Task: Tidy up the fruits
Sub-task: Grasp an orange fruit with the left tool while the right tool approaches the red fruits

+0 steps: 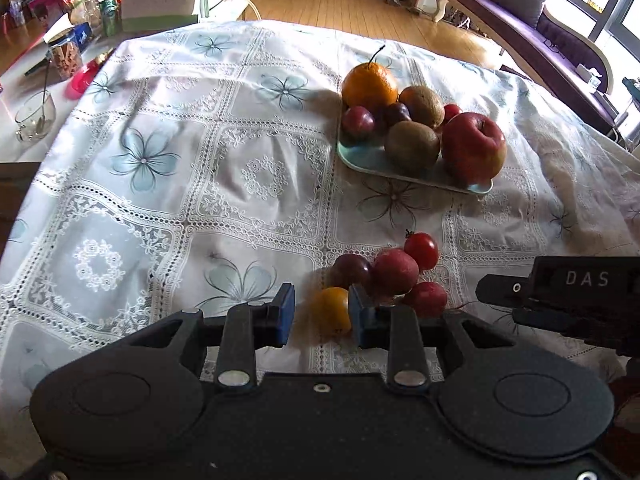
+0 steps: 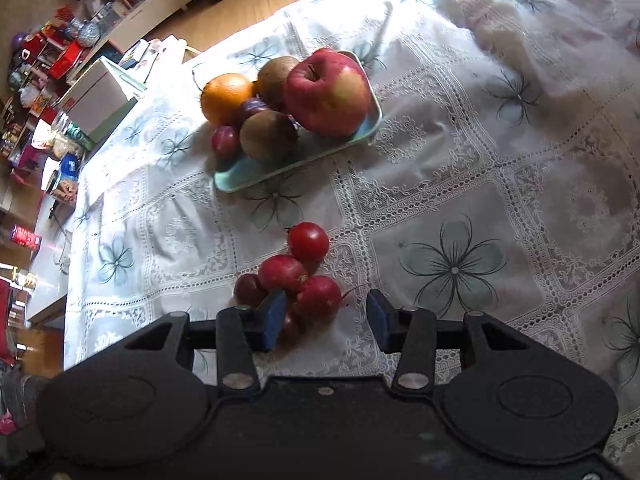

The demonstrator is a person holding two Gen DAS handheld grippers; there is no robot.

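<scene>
Both tongs hover low over the near edge of the bench's lace cloth [image 1: 168,168]. Left tongs [image 1: 321,314] stand part open, their blue pads flanking a small orange fruit [image 1: 333,312] without clearly touching it. Right tongs [image 2: 326,320] gape wider, holding nothing, a red fruit [image 2: 318,298] between the pads. Loose red fruits cluster just beyond, a cherry tomato [image 2: 308,241] farthest. Farther off, a pale blue tray [image 1: 372,160] carries an apple [image 1: 473,148], an orange [image 1: 370,85], kiwis and plums.

A wooden floor [image 1: 328,4] spans the top of the frame, a purple sofa [image 1: 532,20] stands before bright windows [image 1: 624,8] at upper right, and cluttered shelves [image 2: 44,60] fill upper left.
</scene>
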